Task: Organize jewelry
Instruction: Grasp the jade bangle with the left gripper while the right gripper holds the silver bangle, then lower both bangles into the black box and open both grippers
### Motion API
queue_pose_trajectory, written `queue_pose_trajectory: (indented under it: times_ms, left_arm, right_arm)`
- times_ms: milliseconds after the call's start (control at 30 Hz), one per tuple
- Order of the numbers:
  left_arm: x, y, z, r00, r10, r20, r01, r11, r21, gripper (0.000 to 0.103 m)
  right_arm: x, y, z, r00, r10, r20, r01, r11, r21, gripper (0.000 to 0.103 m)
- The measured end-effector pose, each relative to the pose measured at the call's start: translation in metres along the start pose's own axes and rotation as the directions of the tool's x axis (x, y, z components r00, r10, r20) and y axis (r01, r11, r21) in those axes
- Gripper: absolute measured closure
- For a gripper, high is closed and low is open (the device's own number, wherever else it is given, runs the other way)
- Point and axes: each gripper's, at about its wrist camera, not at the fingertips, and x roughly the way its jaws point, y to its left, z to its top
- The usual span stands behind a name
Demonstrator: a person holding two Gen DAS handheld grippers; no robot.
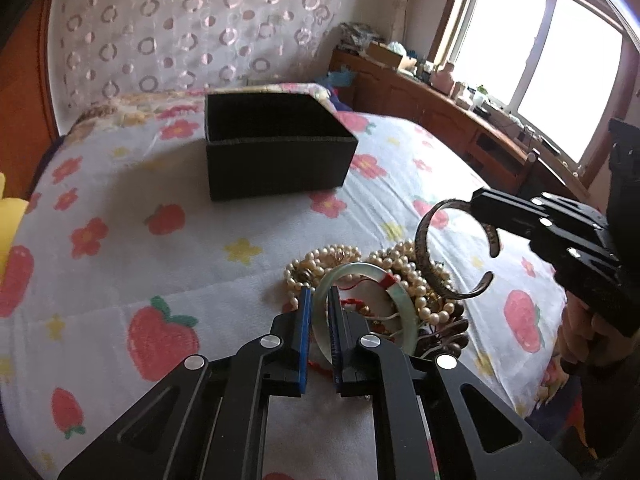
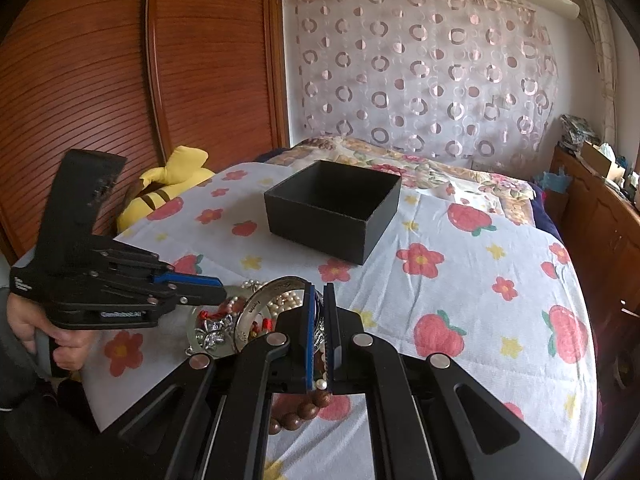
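An open black box (image 1: 276, 148) stands on the flowered bedspread, also in the right wrist view (image 2: 334, 210). A heap of pearl strands (image 1: 404, 276), wooden beads (image 2: 298, 416) and other jewelry lies in front of it. My left gripper (image 1: 319, 300) is shut on a pale green jade bangle (image 1: 400, 304) at the heap. My right gripper (image 2: 320, 292) is shut on a dark metal cuff bracelet (image 1: 426, 256), held a little above the heap; the cuff also shows in the right wrist view (image 2: 256, 308).
A flowered bedspread (image 1: 160, 248) covers the bed. A yellow plush toy (image 2: 168, 188) lies at the bed's left edge by a wooden wardrobe (image 2: 120, 80). A wooden sideboard with clutter (image 1: 440, 96) runs along the right under the window.
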Motion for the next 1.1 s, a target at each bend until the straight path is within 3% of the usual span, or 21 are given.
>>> queue_pose_trajectory:
  times_ms: [233,567,867,1100]
  left_arm:
    - [-0.026,0.004,0.007,0.995,0.02,0.097,-0.019,1.0,-0.008,0.096]
    - [-0.054,0.028,0.018,0.982,0.075,0.172,-0.067,0.997,-0.049,0.096]
    - [-0.07,0.042,0.046,0.966,0.137,0.22,-0.128,0.99,-0.057,0.096]
    - [-0.064,0.054,0.086,0.957,0.177,0.23,-0.168,0.984,-0.06,0.096]
  right_arm:
    - [0.003,-0.002,0.015,1.0,-0.014,0.024,0.015,1.0,-0.017,0.098]
    - [0.031,-0.016,0.059,0.997,-0.052,0.058,0.053,0.998,-0.022,0.098]
    - [0.082,-0.026,0.099,0.995,-0.098,0.02,0.099,0.994,-0.037,0.098]
    - [0.125,-0.03,0.107,0.991,-0.13,-0.041,0.128,0.99,-0.059,0.098]
